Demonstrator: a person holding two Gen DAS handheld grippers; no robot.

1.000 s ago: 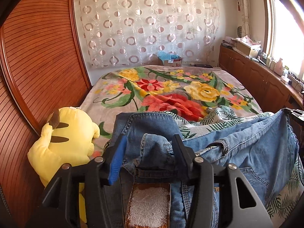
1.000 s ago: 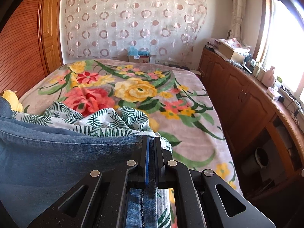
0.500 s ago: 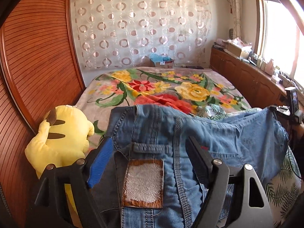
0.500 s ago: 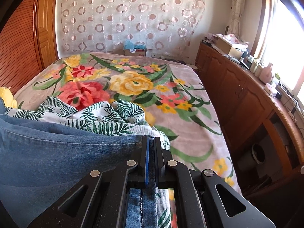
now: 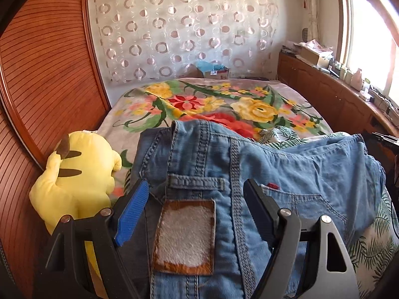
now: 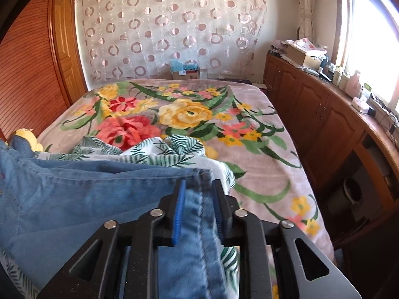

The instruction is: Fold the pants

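Observation:
Blue jeans (image 5: 299, 174) lie across the near end of the bed, waistband toward me, with a brown-edged leather patch (image 5: 185, 234) facing up. My left gripper (image 5: 197, 186) is open, its jaws standing wide on either side of the patch and belt loop without pressing the denim. In the right wrist view the jeans (image 6: 87, 199) stretch off to the left. My right gripper (image 6: 199, 186) sits at their seamed edge; its jaws are opening, and the denim lies loose between the blue pads (image 6: 178, 211).
A yellow plush toy (image 5: 79, 174) sits at the left against the wooden slatted doors (image 5: 45, 74). A palm-leaf cloth (image 6: 162, 152) lies bunched beyond the jeans on the floral blanket (image 6: 189, 114). Wooden cabinets (image 6: 324, 124) with clutter run along the right.
My left jaws spread wide and let go of the waistband, which has settled flat. My right jaws, earlier clamped on the denim edge, have parted, and that gripper has shifted a little.

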